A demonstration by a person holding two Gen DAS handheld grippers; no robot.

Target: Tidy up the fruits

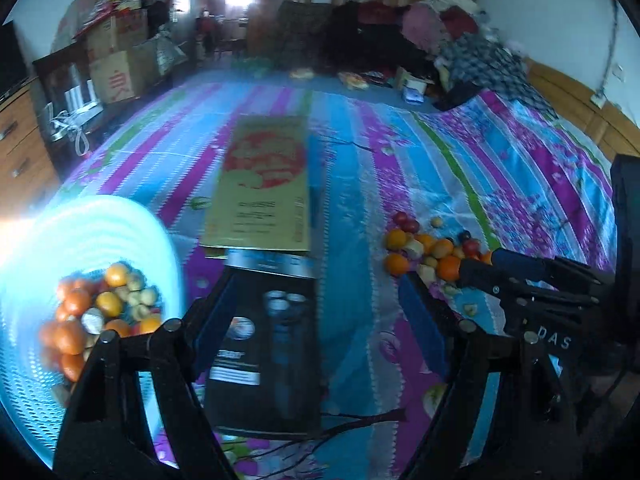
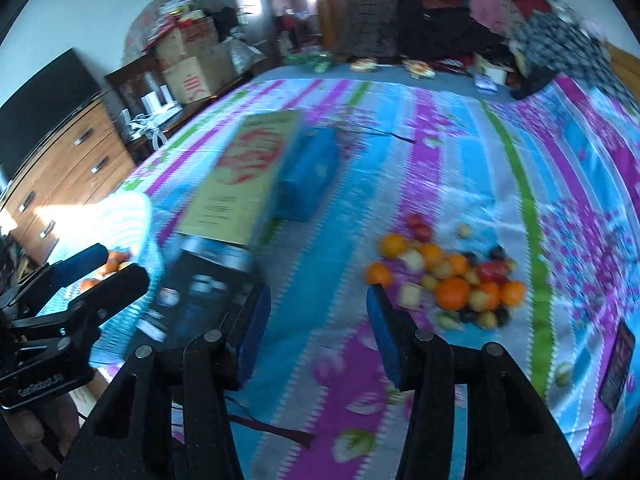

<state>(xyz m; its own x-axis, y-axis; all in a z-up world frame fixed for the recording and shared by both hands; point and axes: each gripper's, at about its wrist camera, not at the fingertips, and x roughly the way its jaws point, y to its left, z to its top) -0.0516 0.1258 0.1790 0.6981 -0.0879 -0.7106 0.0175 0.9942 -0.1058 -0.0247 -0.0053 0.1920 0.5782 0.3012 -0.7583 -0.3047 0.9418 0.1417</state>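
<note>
A loose pile of fruit (image 1: 432,252), oranges, red ones and small pale ones, lies on the striped bedspread (image 1: 360,168). In the right wrist view the fruit pile (image 2: 448,276) is just beyond and right of my right gripper (image 2: 318,312), which stands open with nothing between its blue pads. A light blue mesh basket (image 1: 92,236) at the left holds several oranges and pale fruits (image 1: 100,312). My left gripper (image 1: 316,292) stands wide open and empty over a black box, right of the basket. The right gripper (image 1: 478,264) reaches in at the pile's right edge.
A flat yellow carton with red print (image 1: 260,184) and a black box (image 1: 264,340) lie between basket and pile; a blue box (image 2: 308,176) sits beside the carton. Heaped clothes (image 1: 440,28) fill the far side. A wooden dresser (image 2: 68,160) and stacked cartons (image 2: 188,76) stand left.
</note>
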